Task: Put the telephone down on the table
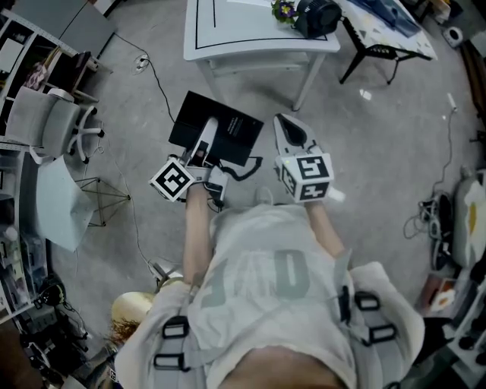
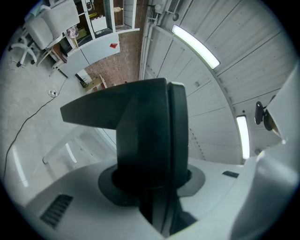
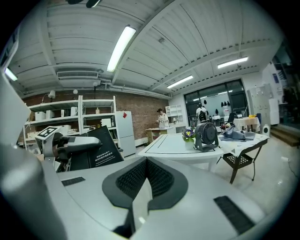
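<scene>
The telephone [image 1: 228, 125] is a flat black slab with small white print. It hangs above the grey floor, short of the white table [image 1: 258, 38]. My left gripper [image 1: 206, 133] is shut on it. In the left gripper view the telephone [image 2: 150, 126] stands edge-on between the pads and fills the middle of the frame. My right gripper [image 1: 287, 125] floats to the right of the telephone, apart from it, shut and empty. In the right gripper view the pads of the right gripper [image 3: 146, 180] meet, and the telephone [image 3: 101, 147] shows at the left with the table [image 3: 183, 145] ahead.
A black fan [image 1: 317, 17] and a small pot of flowers [image 1: 285, 11] stand on the table's right part. A black-legged folding table [image 1: 383, 34] stands to its right. White chairs [image 1: 61, 121] and shelves line the left side. A cable [image 1: 156, 76] trails over the floor.
</scene>
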{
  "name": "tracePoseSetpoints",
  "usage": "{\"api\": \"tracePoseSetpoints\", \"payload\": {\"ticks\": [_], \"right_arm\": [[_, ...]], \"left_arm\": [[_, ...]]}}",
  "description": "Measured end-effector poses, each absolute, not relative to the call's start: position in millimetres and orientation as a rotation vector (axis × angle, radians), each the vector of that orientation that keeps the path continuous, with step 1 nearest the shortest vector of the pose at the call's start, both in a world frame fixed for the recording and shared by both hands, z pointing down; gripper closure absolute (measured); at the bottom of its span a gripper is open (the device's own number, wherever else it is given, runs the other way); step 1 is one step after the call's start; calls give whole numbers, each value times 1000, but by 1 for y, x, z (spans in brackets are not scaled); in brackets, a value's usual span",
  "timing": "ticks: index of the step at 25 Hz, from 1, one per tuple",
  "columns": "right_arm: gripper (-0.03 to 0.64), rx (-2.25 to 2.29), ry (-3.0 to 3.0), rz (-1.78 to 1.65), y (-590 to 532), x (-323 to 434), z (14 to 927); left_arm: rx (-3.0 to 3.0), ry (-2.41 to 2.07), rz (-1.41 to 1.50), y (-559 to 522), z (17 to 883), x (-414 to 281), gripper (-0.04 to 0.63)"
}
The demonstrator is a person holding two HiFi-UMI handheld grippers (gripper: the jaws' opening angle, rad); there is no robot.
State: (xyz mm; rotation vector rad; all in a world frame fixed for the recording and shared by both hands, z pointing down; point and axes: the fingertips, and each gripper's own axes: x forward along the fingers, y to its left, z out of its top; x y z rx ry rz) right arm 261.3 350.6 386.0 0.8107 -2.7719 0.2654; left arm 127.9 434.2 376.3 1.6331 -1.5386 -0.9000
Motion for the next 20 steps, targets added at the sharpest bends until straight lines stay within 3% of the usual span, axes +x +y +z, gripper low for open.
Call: {"api": "tracePoseSetpoints", "payload": {"ticks": [20], "right_arm": [[609, 780, -2718, 244, 288, 241, 415]], "left_arm": [[1720, -2069, -504, 364, 385, 91, 437]]}}
